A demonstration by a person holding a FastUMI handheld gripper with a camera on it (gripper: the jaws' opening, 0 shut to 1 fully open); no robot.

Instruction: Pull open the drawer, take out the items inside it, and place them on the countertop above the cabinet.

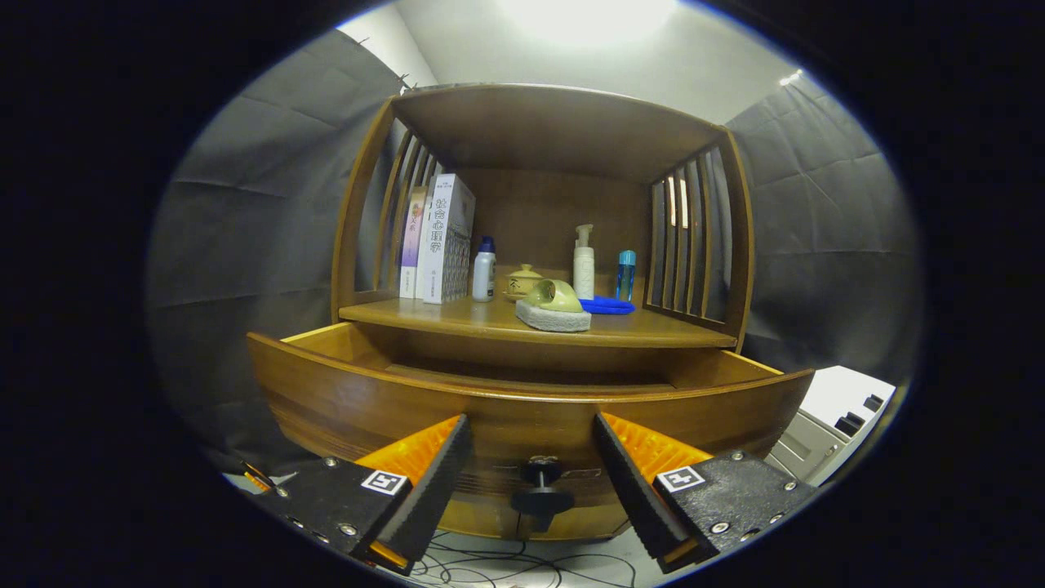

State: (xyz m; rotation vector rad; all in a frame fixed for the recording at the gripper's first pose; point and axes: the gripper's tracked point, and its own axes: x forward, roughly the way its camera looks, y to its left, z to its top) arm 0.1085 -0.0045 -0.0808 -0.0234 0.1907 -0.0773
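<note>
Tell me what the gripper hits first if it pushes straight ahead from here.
Most likely the drawer front. The gripper is open, its fingers either side of the dark knob, which sits between them without touching. Depth is hard to judge, but knob and wooden front lie directly ahead.

Your drawer (531, 408) front wall blocks the inside, so you cannot tell what lies in it. The books (437, 241) have spines too small to make out. The blue cloth (608, 305) sits partly behind the sponge (553, 317). The lidded pot (522, 282) is half covered by the green scoop-shaped thing (553, 296), whose kind you cannot tell.
</note>
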